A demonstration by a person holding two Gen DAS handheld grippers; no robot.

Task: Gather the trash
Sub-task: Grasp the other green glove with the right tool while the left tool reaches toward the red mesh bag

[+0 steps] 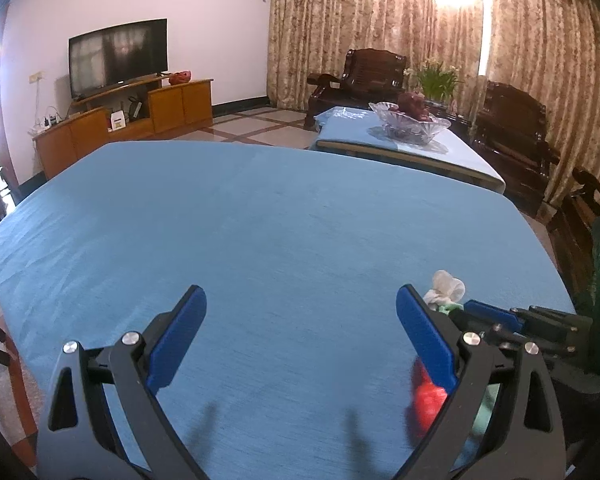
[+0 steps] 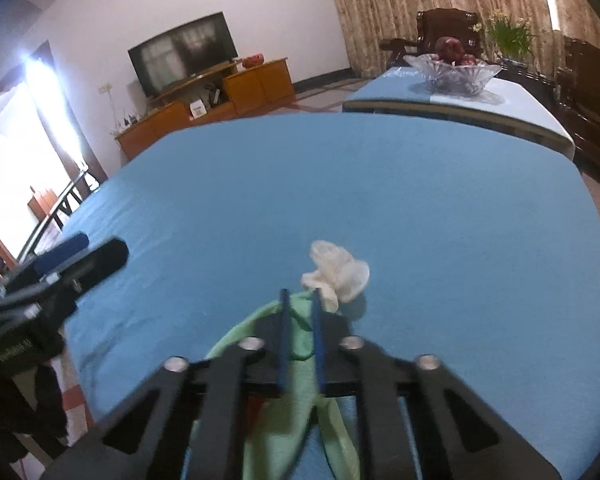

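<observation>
Right wrist view: the right gripper [image 2: 300, 300], its blue pads drawn close together, pinches the thin rim of a light green bag [image 2: 300, 334] lying at the near edge of the blue-covered table [image 2: 340, 184]. A crumpled white tissue [image 2: 338, 272] sits just beyond the fingertips, touching or almost touching the bag's far edge; which cannot be told. In the left wrist view the left gripper [image 1: 300, 320] hangs over the near part of the table with its jaws spread wide and nothing between them, while a blurred red scrap [image 1: 428, 400] shows behind its right finger, beside the bag at the near right corner.

The step in hand looks to be holding the bag ready for the trash. To do it well, the pinch on the film should stay firm and lift the rim enough to make a mouth, so the free left tool can take the tissue from above and drop it in without dragging the cloth. Thin plastic may slip or collapse if pulled sideways.

A small line of lettering shows on the left tool's body in the right wrist view, too blurred to read. No other writing is legible.
</observation>
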